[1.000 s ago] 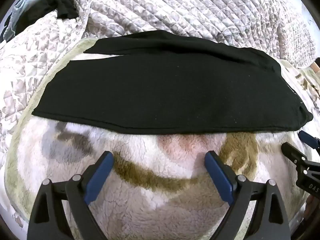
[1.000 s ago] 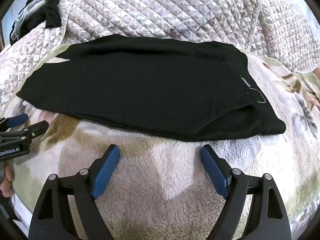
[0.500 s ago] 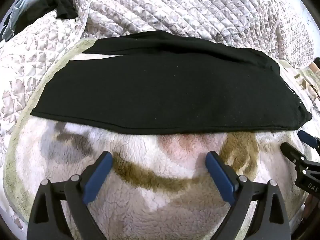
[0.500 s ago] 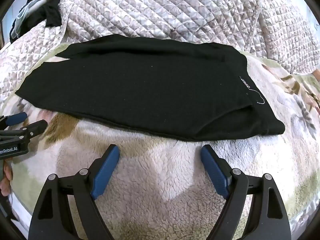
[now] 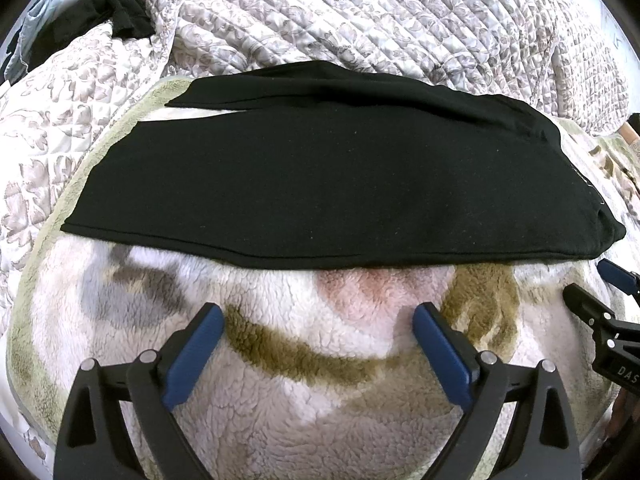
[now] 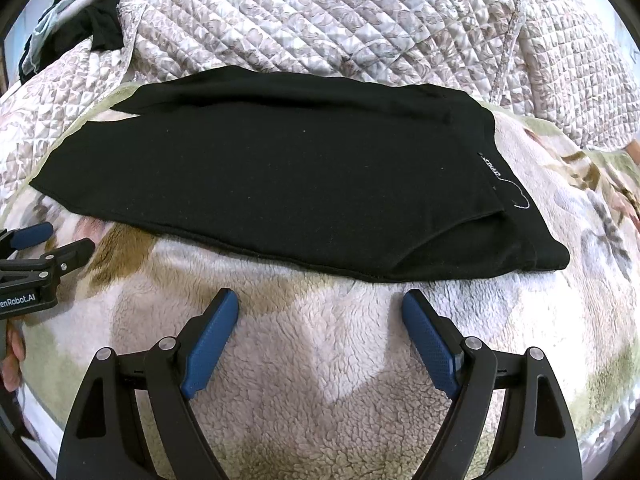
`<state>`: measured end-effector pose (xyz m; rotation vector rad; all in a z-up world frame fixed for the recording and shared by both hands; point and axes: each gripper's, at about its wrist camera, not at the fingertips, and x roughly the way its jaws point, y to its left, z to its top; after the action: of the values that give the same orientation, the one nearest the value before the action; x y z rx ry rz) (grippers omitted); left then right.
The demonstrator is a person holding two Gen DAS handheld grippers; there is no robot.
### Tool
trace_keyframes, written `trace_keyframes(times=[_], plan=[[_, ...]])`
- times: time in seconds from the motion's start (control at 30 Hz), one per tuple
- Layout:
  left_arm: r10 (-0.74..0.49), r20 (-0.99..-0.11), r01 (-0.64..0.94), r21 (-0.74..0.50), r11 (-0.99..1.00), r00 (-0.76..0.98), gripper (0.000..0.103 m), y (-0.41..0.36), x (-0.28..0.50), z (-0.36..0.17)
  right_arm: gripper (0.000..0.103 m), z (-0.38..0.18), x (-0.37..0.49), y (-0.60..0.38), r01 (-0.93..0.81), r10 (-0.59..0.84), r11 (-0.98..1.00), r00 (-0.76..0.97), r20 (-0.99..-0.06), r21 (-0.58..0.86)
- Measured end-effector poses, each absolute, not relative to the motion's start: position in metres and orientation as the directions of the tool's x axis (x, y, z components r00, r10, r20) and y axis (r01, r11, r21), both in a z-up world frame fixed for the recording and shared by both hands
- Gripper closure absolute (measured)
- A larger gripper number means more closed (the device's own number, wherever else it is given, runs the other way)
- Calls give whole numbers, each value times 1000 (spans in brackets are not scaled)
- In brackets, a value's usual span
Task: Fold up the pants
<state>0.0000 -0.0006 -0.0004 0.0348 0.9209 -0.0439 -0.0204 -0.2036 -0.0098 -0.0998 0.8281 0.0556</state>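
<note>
Black pants [image 5: 332,184] lie flat on a fleece blanket, one leg folded over the other, leg ends to the left and waistband to the right. In the right wrist view the same pants [image 6: 280,176] show a small white label near the waistband. My left gripper [image 5: 318,312] hovers open just short of the pants' near hem, nothing between its blue pads. My right gripper [image 6: 320,300] is also open and empty, in front of the near hem by the waist end. Each gripper shows at the other view's edge: the right gripper [image 5: 592,284], the left gripper [image 6: 60,240].
The fleece blanket [image 5: 320,380] with brown and grey patches covers the near surface. A quilted floral bedspread [image 5: 360,12] rises behind the pants. Dark and light-blue clothes [image 6: 80,16] are piled at the far left corner. A person's hand [image 6: 12,360] holds the left gripper.
Almost nothing has moved. Both grippers have stayed open in front of the pants, with only a slight drift of the views.
</note>
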Motion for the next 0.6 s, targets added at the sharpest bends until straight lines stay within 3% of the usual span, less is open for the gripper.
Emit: trace_keyframes(times=[0.6], plan=[[-22, -796, 52, 12, 999, 605, 5, -1, 0, -1, 19, -9, -21, -203, -87, 7, 994, 677, -736, -71]])
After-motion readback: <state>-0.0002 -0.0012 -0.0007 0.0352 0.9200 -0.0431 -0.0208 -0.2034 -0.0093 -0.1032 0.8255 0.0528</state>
